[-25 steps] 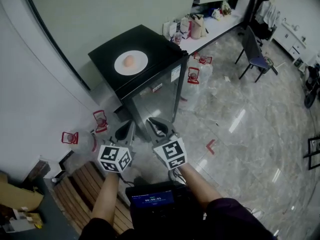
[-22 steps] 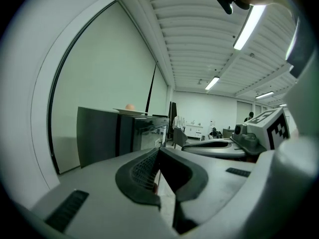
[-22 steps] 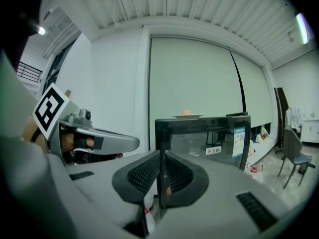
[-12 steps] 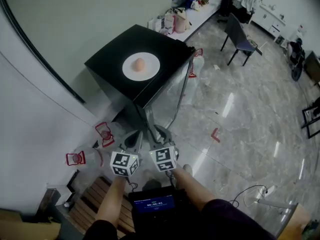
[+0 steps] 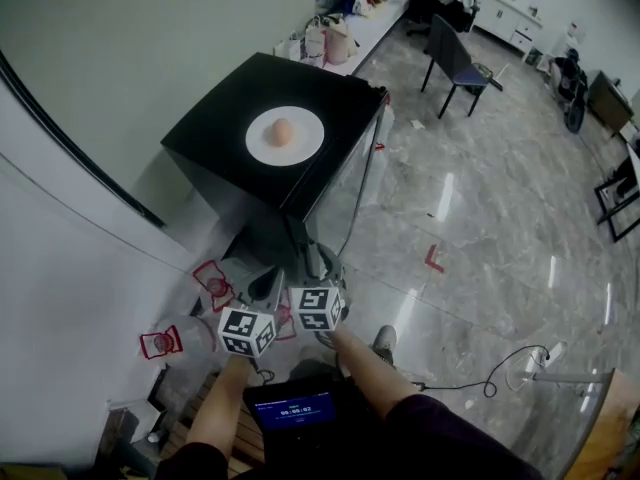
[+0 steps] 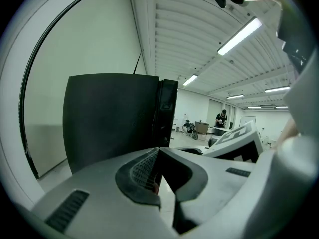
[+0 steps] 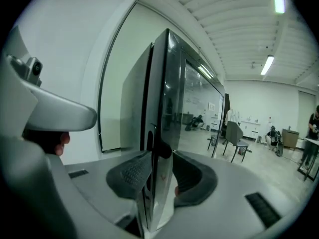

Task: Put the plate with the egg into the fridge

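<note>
Plate [image 5: 306,144] with egg [image 5: 281,131] atop fridge [image 5: 215,133], left gripper [image 6: 158,171] jaws together, right gripper [image 7: 158,179] jaws opening astride door [image 7: 163,128]

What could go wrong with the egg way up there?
1. The egg lies loose on the plate on top of the fridge. A hard tug on the door might shake the fridge and roll the egg off.
2. The right gripper has the door's edge between its jaws, but they are opening and don't look clamped on it. A pull now could slip off the smooth door.
</note>
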`<act>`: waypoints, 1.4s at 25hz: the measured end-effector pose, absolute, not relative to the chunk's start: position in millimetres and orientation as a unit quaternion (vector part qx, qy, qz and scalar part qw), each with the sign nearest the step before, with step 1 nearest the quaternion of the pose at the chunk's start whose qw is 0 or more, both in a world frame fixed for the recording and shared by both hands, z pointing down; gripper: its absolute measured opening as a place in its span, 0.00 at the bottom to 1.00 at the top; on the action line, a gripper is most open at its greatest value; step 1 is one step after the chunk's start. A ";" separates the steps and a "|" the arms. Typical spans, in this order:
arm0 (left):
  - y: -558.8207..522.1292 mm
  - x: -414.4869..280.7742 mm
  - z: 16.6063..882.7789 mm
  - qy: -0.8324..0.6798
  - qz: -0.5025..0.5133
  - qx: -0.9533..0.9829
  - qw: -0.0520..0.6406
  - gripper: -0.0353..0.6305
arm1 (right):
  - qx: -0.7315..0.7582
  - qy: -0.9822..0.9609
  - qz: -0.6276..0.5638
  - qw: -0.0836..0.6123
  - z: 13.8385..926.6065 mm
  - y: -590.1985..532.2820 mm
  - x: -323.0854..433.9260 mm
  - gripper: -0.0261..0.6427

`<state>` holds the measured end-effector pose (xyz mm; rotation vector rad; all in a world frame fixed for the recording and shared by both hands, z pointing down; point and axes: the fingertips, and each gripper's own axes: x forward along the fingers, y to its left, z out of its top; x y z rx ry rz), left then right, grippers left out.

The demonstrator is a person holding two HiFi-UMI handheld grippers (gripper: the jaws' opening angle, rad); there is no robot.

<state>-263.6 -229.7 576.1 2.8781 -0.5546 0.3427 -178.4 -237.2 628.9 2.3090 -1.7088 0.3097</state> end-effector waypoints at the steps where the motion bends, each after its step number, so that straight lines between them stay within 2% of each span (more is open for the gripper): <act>1: -232.4 -265.1 577.9 -0.185 0.116 0.971 0.095 0.07 | 0.797 -0.582 0.105 0.119 629.1 -237.6 -176.9 0.21; 23: -240.1 -255.3 595.1 -0.160 0.123 0.974 0.099 0.07 | 0.794 -0.590 0.127 0.075 624.5 -224.7 -172.6 0.16; 29: -222.8 -231.7 598.8 -0.131 0.124 0.979 0.095 0.07 | 0.787 -0.603 0.110 0.070 627.0 -166.7 -139.5 0.14; 35: -174.2 -172.5 588.8 -0.056 0.126 0.988 0.073 0.07 | 0.743 -0.655 0.116 0.074 628.6 -133.6 -112.8 0.14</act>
